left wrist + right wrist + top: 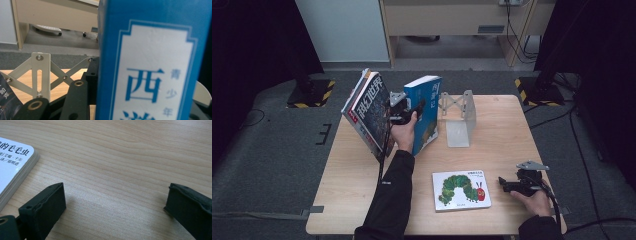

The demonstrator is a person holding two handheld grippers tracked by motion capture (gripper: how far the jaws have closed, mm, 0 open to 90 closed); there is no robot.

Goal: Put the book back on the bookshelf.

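A blue book was held upright above the far left part of the table by the left gripper, whose jaws were closed on its spine edge. The book was thick, with a bright blue cover, a pale block of pages showing at the top, and a darker picture on its lower front. In the left gripper view the spine was seen close up: a white label with a stepped blue border was printed on it, bearing large blue Chinese characters and smaller ones beside them. A dark book with white characters on its cover was leaned tilted just left of the blue one, near the hand. A metal bookend was stood just right of the blue book. Near the front edge a white picture book with a green caterpillar was laid flat. The right gripper was rested low beside it, its jaws spread wide over bare wood, nothing between them.
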